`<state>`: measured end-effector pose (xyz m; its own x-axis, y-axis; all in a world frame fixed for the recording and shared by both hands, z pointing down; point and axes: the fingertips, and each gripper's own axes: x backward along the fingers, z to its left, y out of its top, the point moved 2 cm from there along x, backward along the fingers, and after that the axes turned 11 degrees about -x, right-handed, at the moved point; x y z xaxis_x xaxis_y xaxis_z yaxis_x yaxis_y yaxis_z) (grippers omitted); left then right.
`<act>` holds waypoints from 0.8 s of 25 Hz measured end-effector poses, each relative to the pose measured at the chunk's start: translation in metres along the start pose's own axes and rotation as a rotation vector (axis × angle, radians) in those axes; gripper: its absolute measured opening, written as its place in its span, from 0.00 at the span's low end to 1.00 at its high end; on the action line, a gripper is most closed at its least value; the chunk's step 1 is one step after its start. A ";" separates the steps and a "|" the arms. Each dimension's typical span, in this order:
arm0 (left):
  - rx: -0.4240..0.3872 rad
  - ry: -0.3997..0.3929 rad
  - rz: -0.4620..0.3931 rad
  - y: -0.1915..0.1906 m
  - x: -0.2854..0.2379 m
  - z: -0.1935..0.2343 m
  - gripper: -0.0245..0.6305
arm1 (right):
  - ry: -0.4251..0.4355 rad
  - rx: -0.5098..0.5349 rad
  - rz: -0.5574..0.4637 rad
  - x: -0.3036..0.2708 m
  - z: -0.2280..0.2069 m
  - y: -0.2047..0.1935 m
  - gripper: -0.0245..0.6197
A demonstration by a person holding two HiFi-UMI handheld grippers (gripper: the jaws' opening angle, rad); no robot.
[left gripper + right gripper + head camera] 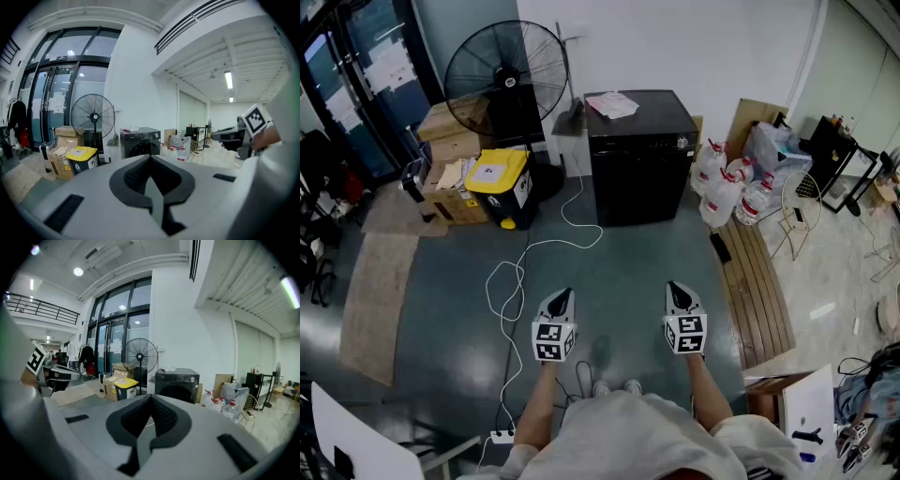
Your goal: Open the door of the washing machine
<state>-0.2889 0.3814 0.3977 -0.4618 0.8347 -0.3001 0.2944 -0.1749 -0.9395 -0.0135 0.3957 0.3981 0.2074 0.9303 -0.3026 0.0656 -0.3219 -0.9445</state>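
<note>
Near end first: the person stands on the grey floor (441, 300) with both grippers held out in front, tilted a little down, side by side and apart. Left gripper (562, 302): jaws pressed together, nothing between them, confirmed in its own view (150, 158). Right gripper (678, 292): same, jaws together and empty (150, 399). Neither touches anything.

Mid floor: a white cable (517, 281) loops across the bare floor between the person and the machine, running from a power strip by the person's feet. A wooden slat board (759, 291) lies off to the right.

Far end: the washing machine (639, 155) stands against the white wall, black, front facing the person, some paper (611, 105) on its top. Both gripper views show its round door (140, 149) (176, 391) sitting flush in the front, so it reads as closed. A yellow-lid bin (504, 187), cardboard boxes (450, 173) and a standing fan (506, 70) are to its left, water jugs (727, 192) to its right.

Progress call: nothing done yet. The machine is well apart from both grippers, the door is untouched. Left to do, as I judge it: walk up across the floor, watch the cable, get one gripper to the door's edge or handle, then pull it open. Which side the handle is on I cannot tell from here.
</note>
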 end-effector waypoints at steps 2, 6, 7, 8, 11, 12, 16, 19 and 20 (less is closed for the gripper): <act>-0.004 0.000 -0.004 0.003 -0.003 0.000 0.05 | 0.001 -0.001 0.000 -0.003 0.000 0.001 0.04; -0.007 -0.003 -0.001 0.005 -0.006 -0.005 0.05 | 0.009 0.002 0.001 -0.004 -0.002 0.001 0.04; -0.008 -0.004 0.001 0.005 -0.007 -0.006 0.05 | 0.009 0.004 0.001 -0.004 -0.003 0.001 0.04; -0.008 -0.005 0.002 0.005 -0.007 -0.008 0.05 | 0.010 0.003 0.001 -0.004 -0.004 0.001 0.04; -0.011 -0.006 0.001 0.004 -0.007 -0.012 0.05 | 0.014 -0.009 -0.008 -0.001 -0.006 0.000 0.04; -0.010 -0.005 0.000 0.004 -0.007 -0.013 0.05 | 0.016 -0.013 -0.012 -0.001 -0.007 0.000 0.04; 0.004 -0.004 -0.010 0.005 -0.010 -0.015 0.05 | 0.033 -0.012 -0.017 -0.001 -0.010 0.000 0.04; 0.016 -0.014 -0.013 0.004 -0.011 -0.022 0.05 | 0.041 -0.005 -0.031 0.001 -0.012 -0.002 0.04; 0.022 -0.020 -0.015 0.005 -0.012 -0.024 0.05 | 0.044 -0.001 -0.033 0.002 -0.011 -0.002 0.04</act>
<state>-0.2622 0.3831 0.4009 -0.4826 0.8268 -0.2891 0.2692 -0.1741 -0.9472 -0.0021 0.3962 0.4005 0.2479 0.9318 -0.2653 0.0745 -0.2913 -0.9537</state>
